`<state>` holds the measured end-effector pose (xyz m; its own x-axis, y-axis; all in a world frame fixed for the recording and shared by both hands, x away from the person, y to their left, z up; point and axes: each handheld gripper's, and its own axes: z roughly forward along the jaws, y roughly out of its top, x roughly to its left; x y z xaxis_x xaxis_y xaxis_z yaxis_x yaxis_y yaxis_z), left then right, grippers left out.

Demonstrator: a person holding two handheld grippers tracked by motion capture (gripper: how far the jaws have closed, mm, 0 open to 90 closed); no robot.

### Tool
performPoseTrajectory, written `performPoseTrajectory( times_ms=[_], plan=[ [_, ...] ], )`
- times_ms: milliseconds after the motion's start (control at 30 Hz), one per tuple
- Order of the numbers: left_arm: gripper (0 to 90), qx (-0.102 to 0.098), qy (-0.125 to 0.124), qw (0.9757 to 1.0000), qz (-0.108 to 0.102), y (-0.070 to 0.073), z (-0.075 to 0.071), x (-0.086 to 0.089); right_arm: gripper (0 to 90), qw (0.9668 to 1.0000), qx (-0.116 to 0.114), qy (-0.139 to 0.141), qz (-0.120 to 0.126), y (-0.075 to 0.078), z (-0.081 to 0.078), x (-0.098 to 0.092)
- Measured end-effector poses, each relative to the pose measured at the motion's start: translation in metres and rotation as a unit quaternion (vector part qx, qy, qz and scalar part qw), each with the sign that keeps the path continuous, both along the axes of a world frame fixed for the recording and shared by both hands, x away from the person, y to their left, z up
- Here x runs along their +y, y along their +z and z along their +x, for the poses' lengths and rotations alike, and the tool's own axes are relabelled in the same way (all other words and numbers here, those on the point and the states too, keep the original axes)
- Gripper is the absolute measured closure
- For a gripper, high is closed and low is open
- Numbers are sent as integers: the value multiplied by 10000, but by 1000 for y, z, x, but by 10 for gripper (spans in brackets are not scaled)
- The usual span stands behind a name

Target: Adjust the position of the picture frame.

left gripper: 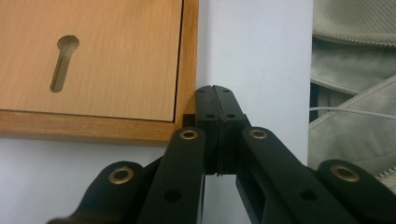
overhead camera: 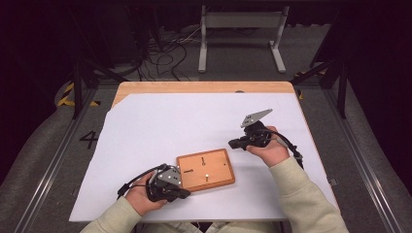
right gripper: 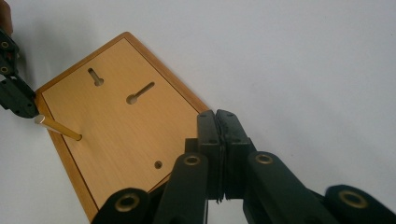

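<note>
Tools number two, left tool (overhead camera: pixel 183 193) and right tool (overhead camera: pixel 232 143), both closed empty beside one wooden board (overhead camera: pixel 214 158) bearing one brass pin (right gripper: pixel 58 128).

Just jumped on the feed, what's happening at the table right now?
A person holds a gripper in each hand over a white sheet on the table. Between the hands lies a wooden board with two keyhole slots, a small hole and a brass pin standing up from it. The left gripper, jaws shut on nothing, sits at the board's near left corner. The right gripper, also shut and empty, hangs off the board's right side. Nothing is gripped yet.
</note>
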<state>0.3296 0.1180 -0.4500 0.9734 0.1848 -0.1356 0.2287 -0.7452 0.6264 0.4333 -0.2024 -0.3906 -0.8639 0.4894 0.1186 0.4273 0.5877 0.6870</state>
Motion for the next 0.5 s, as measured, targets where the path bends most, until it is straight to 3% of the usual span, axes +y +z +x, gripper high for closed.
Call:
performPoseTrajectory(
  times_ms=[67,100,200,300,400,500],
  plan=[
    [900,-201,162,9997,21,0,2,1,898,10000,9,-4,-4,0,-1,0],
    [900,-217,335,9992,-5,0,6,4,898,10000,10,-9,-3,0,-1,0],
    [900,-214,548,9982,-129,0,13,10,898,10000,-2,-32,-3,0,-2,-1],
    [896,-134,527,9982,-235,0,15,12,895,10000,-6,-73,0,0,-3,-4],
    [828,-72,449,9980,-449,5,15,16,887,9999,-58,-94,21,1,-5,-7],
    [796,-67,541,9958,-740,10,17,21,877,9998,-119,-140,31,2,-7,-9]
  ],
)
